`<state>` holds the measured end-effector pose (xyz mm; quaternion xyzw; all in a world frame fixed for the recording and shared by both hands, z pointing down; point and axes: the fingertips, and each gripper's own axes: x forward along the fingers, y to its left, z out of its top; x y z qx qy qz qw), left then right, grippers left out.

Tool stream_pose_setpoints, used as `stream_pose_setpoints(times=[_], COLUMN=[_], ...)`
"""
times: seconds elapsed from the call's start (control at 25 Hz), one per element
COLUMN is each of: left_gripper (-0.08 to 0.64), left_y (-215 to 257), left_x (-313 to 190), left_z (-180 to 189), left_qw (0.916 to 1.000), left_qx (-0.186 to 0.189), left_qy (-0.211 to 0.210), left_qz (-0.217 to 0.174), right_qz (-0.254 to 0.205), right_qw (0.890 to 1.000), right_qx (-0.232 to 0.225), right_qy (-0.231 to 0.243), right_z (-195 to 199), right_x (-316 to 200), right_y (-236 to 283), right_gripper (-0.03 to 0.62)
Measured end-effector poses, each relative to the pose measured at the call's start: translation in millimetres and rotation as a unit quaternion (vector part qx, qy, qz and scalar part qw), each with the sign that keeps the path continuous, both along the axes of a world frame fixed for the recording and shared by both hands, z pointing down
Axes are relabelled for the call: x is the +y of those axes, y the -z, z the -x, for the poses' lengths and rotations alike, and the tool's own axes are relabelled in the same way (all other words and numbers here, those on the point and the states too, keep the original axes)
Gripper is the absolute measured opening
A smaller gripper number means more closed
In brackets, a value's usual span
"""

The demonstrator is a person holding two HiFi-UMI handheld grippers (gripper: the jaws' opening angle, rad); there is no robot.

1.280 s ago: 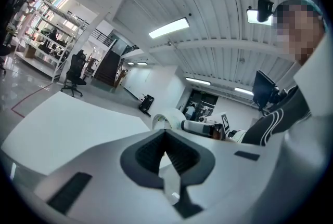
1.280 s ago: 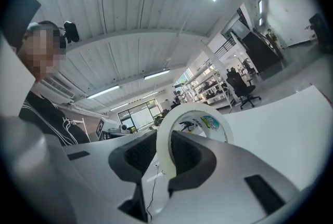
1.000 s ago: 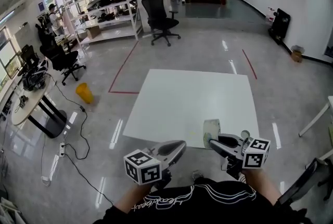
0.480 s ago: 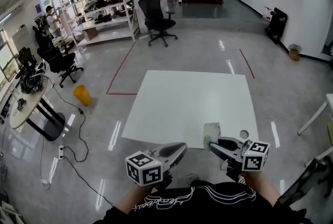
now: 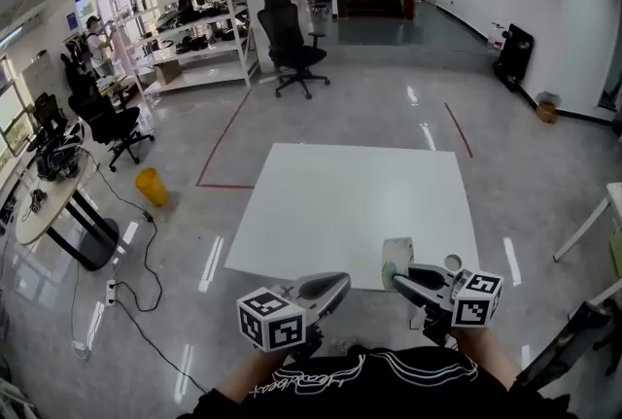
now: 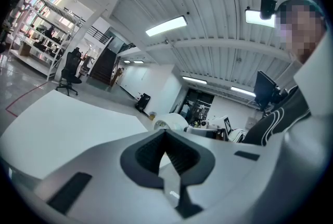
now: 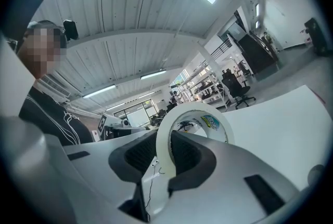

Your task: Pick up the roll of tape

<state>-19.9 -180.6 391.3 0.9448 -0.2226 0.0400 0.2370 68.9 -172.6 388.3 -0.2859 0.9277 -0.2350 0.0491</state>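
Observation:
The roll of tape (image 5: 397,255) is a pale, wide ring standing on edge above the near edge of the white table (image 5: 360,193). My right gripper (image 5: 397,275) is shut on it. In the right gripper view the roll's wall (image 7: 193,115) sits pinched between the two dark pads (image 7: 136,153), and the ring rises above the right gripper (image 7: 165,145). My left gripper (image 5: 337,284) hovers just left of the roll, shut with nothing in it. In the left gripper view the pads of the left gripper (image 6: 165,139) meet, and the roll (image 6: 170,121) shows beyond them.
A small round object (image 5: 452,262) lies on the table right of the roll. Around the table is glossy floor with red tape lines (image 5: 225,130), an office chair (image 5: 290,48), a yellow bin (image 5: 149,184), shelving (image 5: 194,28) and a round desk (image 5: 39,208) at left.
The head view has tipped up slightly. Both grippers and the held roll keep their places at the table's near edge.

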Motion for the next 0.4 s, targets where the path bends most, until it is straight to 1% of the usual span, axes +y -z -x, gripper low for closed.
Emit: stream_pose_setpoints(times=[0.4], left_gripper=[0.003], left_y=[-5.5], left_x=[-3.2], left_z=[-12.6], left_qw=[1.0], left_qx=[0.002], left_qy=[-0.009], left_qz=[0.001], right_qz=[0.0], right_qw=[1.0], right_qx=[-0.001], right_qy=[0.001], right_z=[-4.5], right_x=[-1.4], right_y=[-6.4], right_gripper=[0.084])
